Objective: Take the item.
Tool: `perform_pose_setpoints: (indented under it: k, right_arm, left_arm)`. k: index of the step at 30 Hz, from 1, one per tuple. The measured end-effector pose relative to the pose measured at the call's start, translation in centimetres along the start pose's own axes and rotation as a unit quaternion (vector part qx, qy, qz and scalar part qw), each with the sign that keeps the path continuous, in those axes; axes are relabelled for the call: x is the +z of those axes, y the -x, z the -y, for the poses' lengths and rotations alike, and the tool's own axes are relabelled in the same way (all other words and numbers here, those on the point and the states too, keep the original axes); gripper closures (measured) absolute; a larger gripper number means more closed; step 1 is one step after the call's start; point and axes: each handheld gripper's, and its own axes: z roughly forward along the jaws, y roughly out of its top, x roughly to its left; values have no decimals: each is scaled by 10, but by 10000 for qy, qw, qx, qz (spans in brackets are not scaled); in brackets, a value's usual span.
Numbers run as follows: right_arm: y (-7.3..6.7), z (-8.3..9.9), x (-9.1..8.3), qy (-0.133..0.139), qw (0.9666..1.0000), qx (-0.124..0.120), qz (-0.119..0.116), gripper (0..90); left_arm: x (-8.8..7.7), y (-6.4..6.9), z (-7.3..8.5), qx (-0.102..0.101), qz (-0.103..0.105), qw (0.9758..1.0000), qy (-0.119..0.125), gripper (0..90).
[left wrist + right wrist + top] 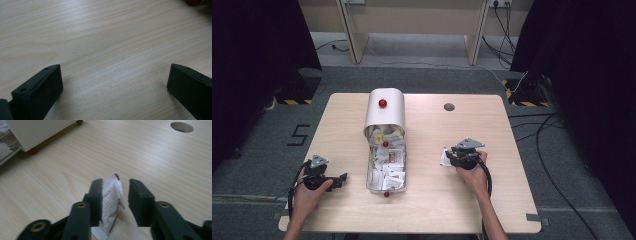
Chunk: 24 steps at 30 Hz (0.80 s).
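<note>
Packet (111,202) leans on one pad of the right tool (115,195), jaws apart, seemingly released, toward the bench's (462,210) right edge; left tool (113,82) gapes.

- I can read a black "5" marked on the grey floor (300,135) left of the table.
- Print on the packet (111,197) between my jaws is too blurred to read.

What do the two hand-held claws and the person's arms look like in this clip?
Both claws are black, each topped by a grey three-cornered plate: the left claw and the right claw. A black cable loops from each back toward the person. The jaws are blocky, matte black with small screw holes; brass-coloured bushings show at the right claw's pivots. The forearms are bare, no sleeves in view.
</note>
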Motion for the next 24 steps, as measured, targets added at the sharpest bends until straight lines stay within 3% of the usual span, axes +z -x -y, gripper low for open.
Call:
perform_pose_setpoints:
  k: [8,24]
  right_arm:
    - [-3,0,-5,39,9997,250,34,419]
    - [-3,9,-36,232,9991,328,142,364]
  left_arm:
    - [0,0,0,-1,-5,10000,0,0]
    - [0,0,0,2,-5,10000,1,0]
